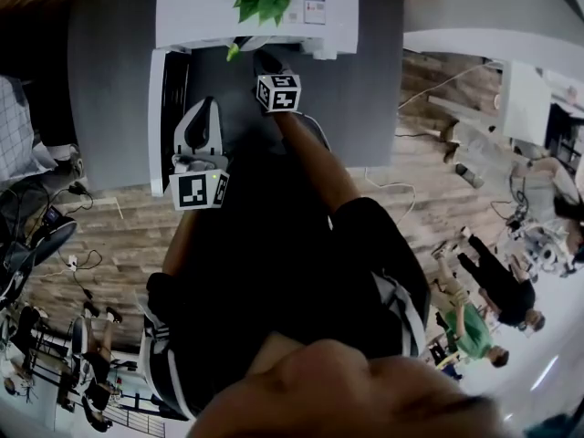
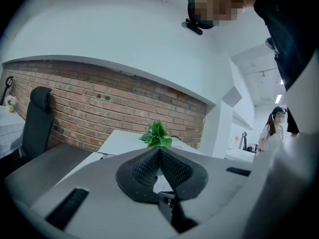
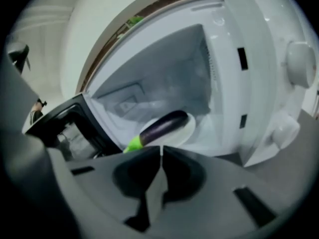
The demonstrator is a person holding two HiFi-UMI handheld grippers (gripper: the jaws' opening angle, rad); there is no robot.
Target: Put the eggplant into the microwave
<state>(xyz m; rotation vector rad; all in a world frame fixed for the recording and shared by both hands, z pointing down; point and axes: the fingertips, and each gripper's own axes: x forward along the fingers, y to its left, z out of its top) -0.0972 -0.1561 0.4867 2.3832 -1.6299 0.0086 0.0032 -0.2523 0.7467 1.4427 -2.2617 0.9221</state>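
Head view: the left gripper (image 1: 203,117) is beside the open door (image 1: 157,108) of the microwave (image 1: 210,7), and the right gripper (image 1: 266,62) is at its mouth.
Left gripper view: jaws pressed together, empty.
Right gripper view: jaws pressed together, empty. The eggplant (image 3: 162,127) lies on a plate (image 3: 185,133) inside the microwave.

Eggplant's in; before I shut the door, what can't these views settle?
Head view: microwave cavity, hidden under its top.
Right gripper view: eggplant's stem tip and plate's near rim, behind the right gripper; door clearance unclear.
Right gripper view: knob markings, blurred.
Left gripper view: microwave front, blocked by the left gripper's body.
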